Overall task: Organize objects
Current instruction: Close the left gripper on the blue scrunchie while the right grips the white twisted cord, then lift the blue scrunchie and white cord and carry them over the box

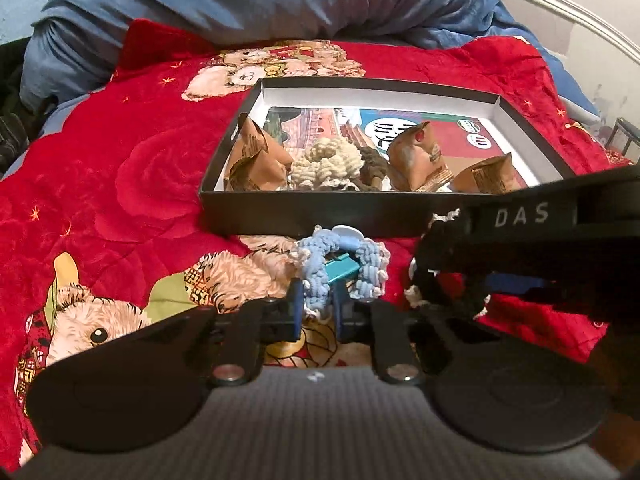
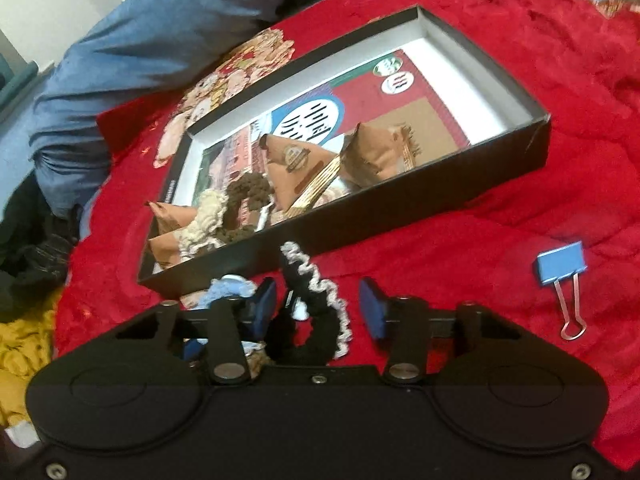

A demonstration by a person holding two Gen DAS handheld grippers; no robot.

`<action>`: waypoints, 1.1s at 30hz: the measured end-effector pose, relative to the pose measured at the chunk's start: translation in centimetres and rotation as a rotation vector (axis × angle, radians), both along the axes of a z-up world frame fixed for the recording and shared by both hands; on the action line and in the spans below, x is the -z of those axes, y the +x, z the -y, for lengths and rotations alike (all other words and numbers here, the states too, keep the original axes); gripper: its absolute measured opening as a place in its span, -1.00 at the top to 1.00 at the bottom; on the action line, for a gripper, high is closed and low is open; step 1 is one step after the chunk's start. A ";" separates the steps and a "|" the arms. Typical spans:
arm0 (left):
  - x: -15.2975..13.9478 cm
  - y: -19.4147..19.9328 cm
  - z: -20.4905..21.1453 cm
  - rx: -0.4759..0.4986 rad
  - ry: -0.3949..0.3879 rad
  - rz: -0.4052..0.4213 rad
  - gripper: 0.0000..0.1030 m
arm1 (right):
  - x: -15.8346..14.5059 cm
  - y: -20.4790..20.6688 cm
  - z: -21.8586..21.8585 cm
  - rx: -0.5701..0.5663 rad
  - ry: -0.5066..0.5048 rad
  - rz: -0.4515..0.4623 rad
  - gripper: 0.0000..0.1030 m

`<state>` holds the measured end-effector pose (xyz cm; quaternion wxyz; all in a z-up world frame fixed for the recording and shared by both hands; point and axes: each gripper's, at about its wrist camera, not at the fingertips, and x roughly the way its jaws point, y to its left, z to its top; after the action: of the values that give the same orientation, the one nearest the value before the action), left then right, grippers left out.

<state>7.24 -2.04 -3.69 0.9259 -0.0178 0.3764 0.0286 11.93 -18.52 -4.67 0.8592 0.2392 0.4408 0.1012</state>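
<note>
Red blanket with bear prints covers the bed; black box sits on it, open side up. Inside the box: brown paper packets, a cream scrunchie and a brown scrunchie, bunched toward its near wall. Left gripper is closed on the blue scrunchie, just short of the box's near wall; a teal clip sits in the scrunchie's middle, likely touching it, view too soft to confirm. Right gripper has fingers apart, black scrunchie with white trim lying between them, no pad clearly touching it. Blue binder clip lies alone on the blanket, well apart to the right of the box. Blue duvet is bunched beyond the box.
</note>
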 end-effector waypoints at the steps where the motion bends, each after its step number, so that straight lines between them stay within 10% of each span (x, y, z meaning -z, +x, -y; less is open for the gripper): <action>1: -0.1 -0.1 0.0 -0.002 0.002 0.002 0.70 | 0.1 0.1 -0.1 -0.005 0.001 -0.005 0.51; 33: -4.8 -2.8 -3.2 -0.089 -0.059 0.146 0.74 | -2.7 0.1 3.7 0.016 0.258 0.099 0.74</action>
<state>4.42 1.18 1.12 0.9477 -0.0639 0.3073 0.0571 12.03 -22.24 -2.01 0.8427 0.3460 0.3795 0.1616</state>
